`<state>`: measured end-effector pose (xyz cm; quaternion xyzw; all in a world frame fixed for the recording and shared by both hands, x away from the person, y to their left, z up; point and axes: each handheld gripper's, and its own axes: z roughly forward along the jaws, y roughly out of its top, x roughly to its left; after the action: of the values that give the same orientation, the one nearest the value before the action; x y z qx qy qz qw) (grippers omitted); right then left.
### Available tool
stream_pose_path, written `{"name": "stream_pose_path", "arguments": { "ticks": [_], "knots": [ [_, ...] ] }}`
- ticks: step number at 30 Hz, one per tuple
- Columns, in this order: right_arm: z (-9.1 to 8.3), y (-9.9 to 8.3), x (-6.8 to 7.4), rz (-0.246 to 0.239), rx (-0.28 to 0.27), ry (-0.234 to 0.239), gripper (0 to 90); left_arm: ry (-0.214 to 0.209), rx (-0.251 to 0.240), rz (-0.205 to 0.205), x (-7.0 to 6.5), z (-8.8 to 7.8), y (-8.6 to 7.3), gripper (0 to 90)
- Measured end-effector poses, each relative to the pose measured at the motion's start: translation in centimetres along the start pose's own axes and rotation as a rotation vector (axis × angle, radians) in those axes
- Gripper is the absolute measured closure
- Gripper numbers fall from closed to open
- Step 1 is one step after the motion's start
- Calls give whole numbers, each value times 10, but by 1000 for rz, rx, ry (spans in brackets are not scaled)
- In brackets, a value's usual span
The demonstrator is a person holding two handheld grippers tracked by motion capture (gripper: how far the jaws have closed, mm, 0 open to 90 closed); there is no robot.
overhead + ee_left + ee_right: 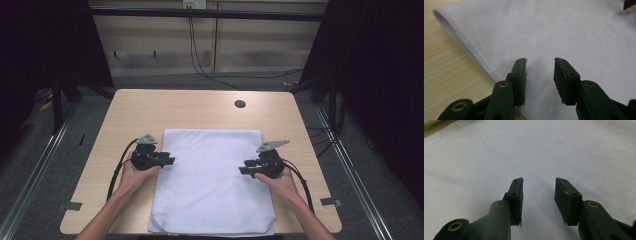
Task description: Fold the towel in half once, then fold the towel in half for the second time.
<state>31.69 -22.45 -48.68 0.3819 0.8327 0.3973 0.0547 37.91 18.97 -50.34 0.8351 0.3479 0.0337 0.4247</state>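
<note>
My left claw [540, 75] stands partly open with nothing between its jaws, the white towel [210, 180] just under them and its stitched edge running off to my left onto the bare table [125, 115]. My right claw [539, 197] is likewise parted and empty, low over the towel, which spreads ahead of it.

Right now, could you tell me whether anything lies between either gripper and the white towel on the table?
Nothing visible does. The left gripper and the right gripper both hover over the folded white towel with jaws open and empty, and both gripper views show only bare cloth ahead. The table around it carries no other object.
</note>
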Motion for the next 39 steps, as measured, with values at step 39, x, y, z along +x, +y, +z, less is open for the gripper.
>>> {"name": "stream_pose_path", "arguments": {
  "ticks": [39],
  "knots": [
    [-8, -25, 33, -135, 135, 16, 792, -65, 97, 58, -55, -40, -46, 860]
  ]
}}
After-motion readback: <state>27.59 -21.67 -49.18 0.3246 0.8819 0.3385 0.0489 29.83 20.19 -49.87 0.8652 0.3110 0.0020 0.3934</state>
